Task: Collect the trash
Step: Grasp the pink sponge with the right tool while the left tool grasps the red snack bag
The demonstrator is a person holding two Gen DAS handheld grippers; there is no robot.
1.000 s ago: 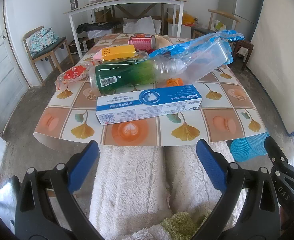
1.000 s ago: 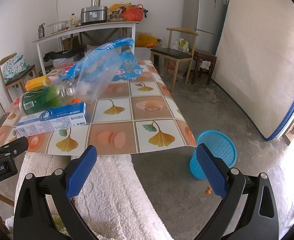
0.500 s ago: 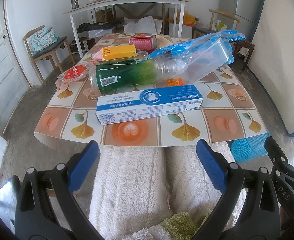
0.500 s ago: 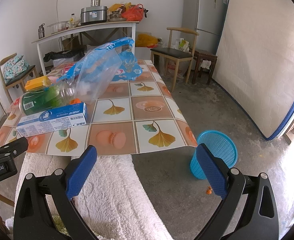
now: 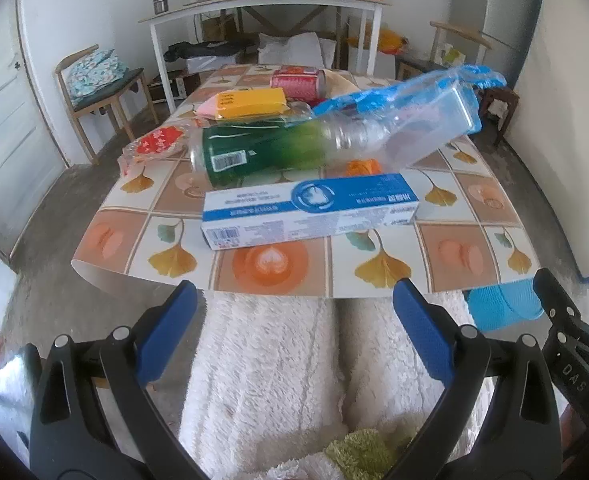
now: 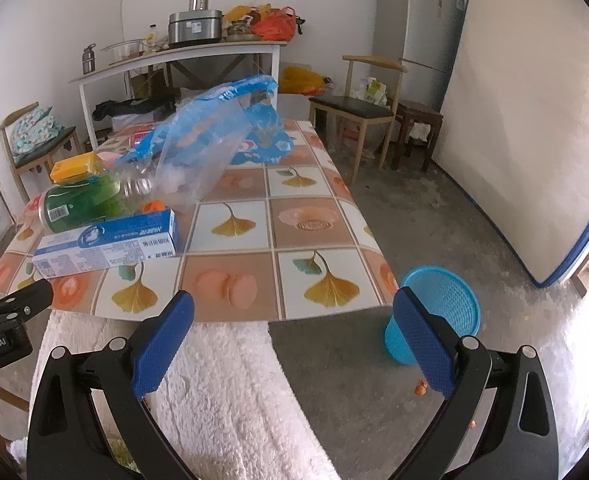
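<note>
A heap of trash lies on the tiled table: a blue-and-white toothpaste box nearest me, a green plastic bottle behind it, a clear blue plastic bag, a yellow box, a red can and a red wrapper. A blue mesh waste basket stands on the floor right of the table. My left gripper is open, held short of the table's near edge. My right gripper is open too, over the table's right corner.
A person's lap in white fleece fills the foreground. Behind the table stand a white bench with pots, wooden chairs, a fridge and a mattress leaning on the right wall. Orange scraps lie near the basket.
</note>
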